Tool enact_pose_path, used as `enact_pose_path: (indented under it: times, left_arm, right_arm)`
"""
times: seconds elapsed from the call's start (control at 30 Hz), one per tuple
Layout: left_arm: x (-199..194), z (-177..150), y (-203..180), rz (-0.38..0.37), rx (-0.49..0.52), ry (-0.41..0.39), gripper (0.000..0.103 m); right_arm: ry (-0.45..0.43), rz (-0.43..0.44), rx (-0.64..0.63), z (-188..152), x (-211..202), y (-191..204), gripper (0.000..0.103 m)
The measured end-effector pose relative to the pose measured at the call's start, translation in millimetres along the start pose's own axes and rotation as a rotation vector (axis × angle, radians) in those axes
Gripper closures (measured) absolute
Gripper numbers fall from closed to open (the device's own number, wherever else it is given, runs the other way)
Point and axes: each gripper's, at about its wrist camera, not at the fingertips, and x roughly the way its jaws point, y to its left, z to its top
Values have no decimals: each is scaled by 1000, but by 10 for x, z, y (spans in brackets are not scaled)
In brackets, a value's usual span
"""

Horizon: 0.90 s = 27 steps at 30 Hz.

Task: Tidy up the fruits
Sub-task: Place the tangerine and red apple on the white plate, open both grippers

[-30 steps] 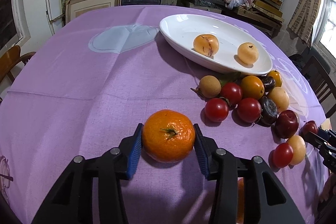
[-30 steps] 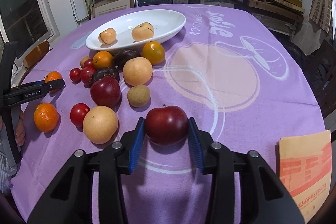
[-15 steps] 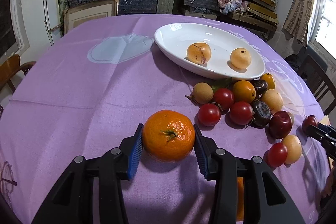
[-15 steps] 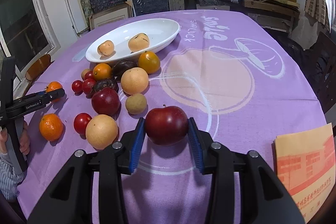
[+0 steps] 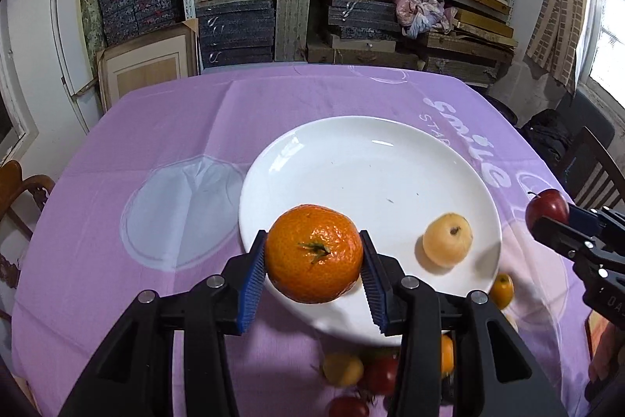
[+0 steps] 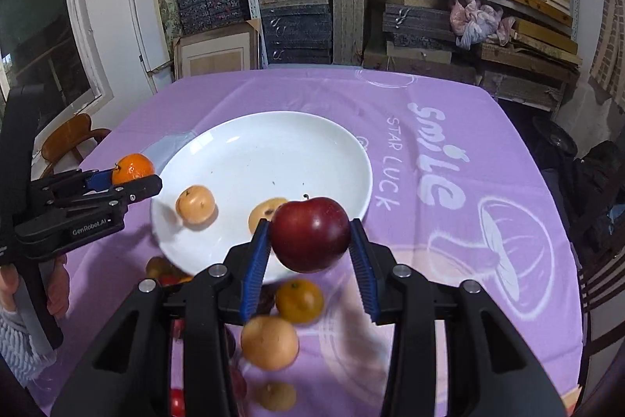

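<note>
the left gripper (image 5: 313,274) is closed on a mandarin orange (image 5: 313,253); its 2 blue pads (image 5: 254,276) press the left and right sides of the fruit, and the green stem faces the camera. the orange is held in the air above the near left edge of the white plate (image 5: 371,159). in the right wrist view the same gripper (image 6: 134,182) is seen from the side, at the left edge of the plate (image 6: 265,147), with the orange (image 6: 133,167) between its fingers.

the right gripper (image 6: 309,256) is closed on a dark red apple (image 6: 310,234), with 1 blue pad (image 6: 256,260) on each side. the apple is held above the near right edge of the plate. in the left wrist view this gripper (image 5: 562,225) comes from the right and the apple (image 5: 547,208) is at its tip, beside the right rim of the plate.

2 pale yellow-orange fruits (image 6: 195,204) lie on the plate in the near part. on the purple tablecloth (image 6: 449,127) just in front of the plate there are more fruits: a small orange one (image 6: 299,301), a pale round one (image 6: 269,342) and some red ones, partly hidden under the gripper and blurred. behind the table stand shelves with stacked boxes (image 6: 297,26).
</note>
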Motion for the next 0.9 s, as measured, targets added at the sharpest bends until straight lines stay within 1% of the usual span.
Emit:
enact_pose_path:
  times: [0.1,0.2,0.33,0.47,0.5,0.53,0.6,0.63,0.67,0.7,0.77,0.8,0.83,0.87,0.9]
  left_arm:
    - [280,218,34,14,-14,27,57]
    - [562,320,121,6,-40,76,57]
    - [848,316,220,-27,-83,138,57]
    - [954,264,234,-28,-71,160,56]
    - [955,259,233,-28,-67,153,56]
    - [936,245,225,-20,-60,142,56]
    - [877,247,216,-4,-47,124,46]
    - [831,249,222,0,-49,116,42]
    - [777,258,236,2,-53,105,40]
    - [700,274,258,0,-59,93,40]
    - [513,300,319,-2,-70,66,40]
    - [376,293,358,-2,-78,48,37]
    - [238,273,398,-5,-84,28,34]
    - [100,239,431,-5,-89,11,29]
    - [-71,168,471,1,-95,-10,26]
  right_arm:
    - [46,-2,11,228,396,-3,63]
    - [92,9,20,365,722,-8,63]
    - [132,-7,3,408,1022,-4,63]
    - [164,9,22,394,1200,-45,62]
    - [156,3,25,393,1207,-48,62]
    - [152,-4,24,390,1201,-45,59]
    - [136,1,34,400,1161,-52,55]
    - [125,5,39,403,1105,-60,55]
    - [105,11,44,427,1016,-69,55]
    - [81,13,48,449,913,-74,55]
    - [4,19,55,471,568,-90,55]
    - [-41,19,59,459,367,-104,49]
    - [-96,16,66,429,147,-124,34]
    - [-162,11,78,364,-99,-149,24]
    - [-233,0,92,267,-347,-176,4]
